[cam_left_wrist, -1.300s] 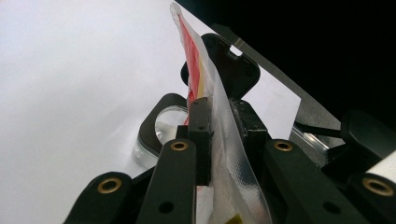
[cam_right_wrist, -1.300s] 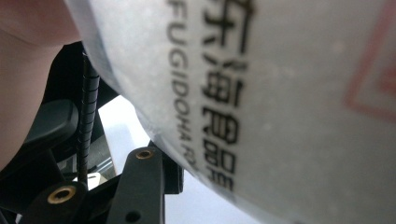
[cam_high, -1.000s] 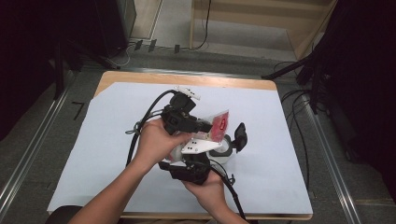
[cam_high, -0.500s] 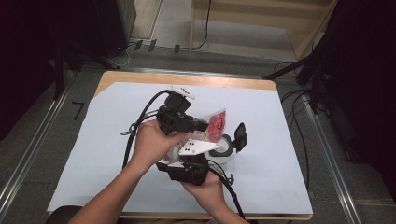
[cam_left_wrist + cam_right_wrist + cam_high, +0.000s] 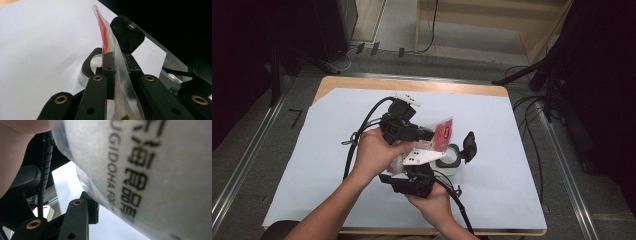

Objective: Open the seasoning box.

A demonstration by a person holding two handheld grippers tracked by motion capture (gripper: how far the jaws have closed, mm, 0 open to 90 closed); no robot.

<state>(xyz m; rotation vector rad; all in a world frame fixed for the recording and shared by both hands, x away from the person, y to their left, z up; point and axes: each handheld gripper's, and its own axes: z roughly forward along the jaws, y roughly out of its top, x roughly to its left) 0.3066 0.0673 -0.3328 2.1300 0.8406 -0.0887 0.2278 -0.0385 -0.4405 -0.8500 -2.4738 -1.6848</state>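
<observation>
Looking down from the high view, the left gripper (image 5: 424, 134) pinches a red-and-clear packet (image 5: 441, 134) at frame centre, above an open container (image 5: 452, 159). The left gripper view shows the jaws clamped on the packet (image 5: 120, 75), long axis pointing up-frame. In the right gripper view, the packet (image 5: 140, 170) fills the upper right; I cannot tell that gripper's state.

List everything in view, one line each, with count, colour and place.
packet: one, clear with red print, held up over table centre
container: one, clear with black hinged lid open, on the sheet under the packet
sheet: one, white, covering the table
table: one, wooden, centre
cables: several, black, on the floor beside the table
left hand-held gripper: one, black, shut on the packet
right hand-held gripper: one, black, against the packet's lower part
</observation>
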